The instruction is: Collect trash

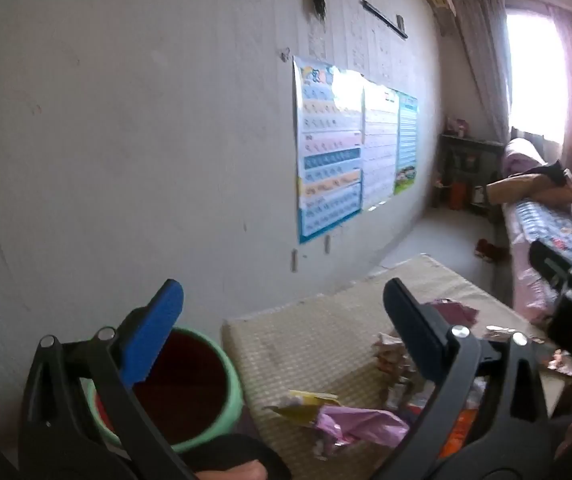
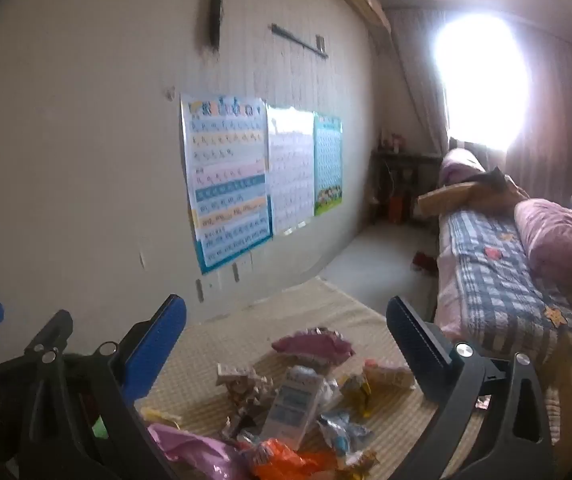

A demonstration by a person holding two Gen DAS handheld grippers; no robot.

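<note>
Both my claws, left gripper point(image 1: 283, 308) and right gripper point(image 2: 286, 326), gape wide and empty above the wrappers point(image 2: 286, 400) heaped on the mat point(image 2: 326, 308). Nothing is collected yet; next I pick one, probably for the green bin point(image 1: 205, 392).

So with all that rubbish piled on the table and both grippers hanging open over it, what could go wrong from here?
The wrappers overlap in a loose heap, so a grab may take several or drag neighbours along. The orange wrapper and the pink bag lie near the table's front edge and could slide off. The green bin stands beside the table, not under it, so light pieces might miss it.
</note>
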